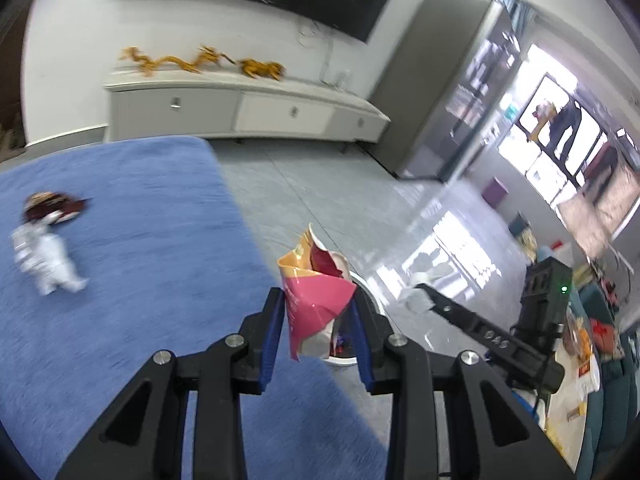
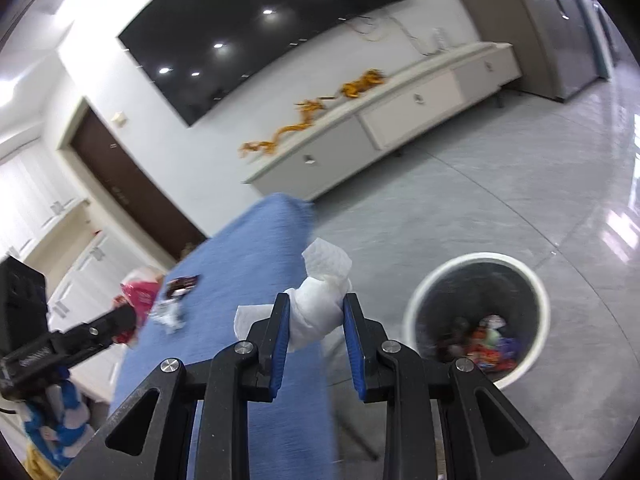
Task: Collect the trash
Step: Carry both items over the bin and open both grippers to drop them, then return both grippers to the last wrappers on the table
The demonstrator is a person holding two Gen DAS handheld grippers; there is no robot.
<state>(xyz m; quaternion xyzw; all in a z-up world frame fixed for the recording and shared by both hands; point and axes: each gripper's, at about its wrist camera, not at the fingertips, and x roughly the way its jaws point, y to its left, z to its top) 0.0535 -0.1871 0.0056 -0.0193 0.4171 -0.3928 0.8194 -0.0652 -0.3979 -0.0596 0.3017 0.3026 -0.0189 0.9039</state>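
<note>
Both tongs were loaded for one dump: left tongs (image 1: 318, 320) clenched a pink snack bag (image 1: 316, 300), right tongs (image 2: 316, 320) a tissue wad (image 2: 320, 304), near the bin (image 2: 476, 316) (already part full).

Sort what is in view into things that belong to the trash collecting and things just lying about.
Belonging to the job:
- pink snack bag, held by the left gripper
- crumpled tissue, held by the right gripper
- trash bin
- wrappers left on the blue surface

Lying about:
- gold dragon ornaments
- cabinet
- wall screen
</note>
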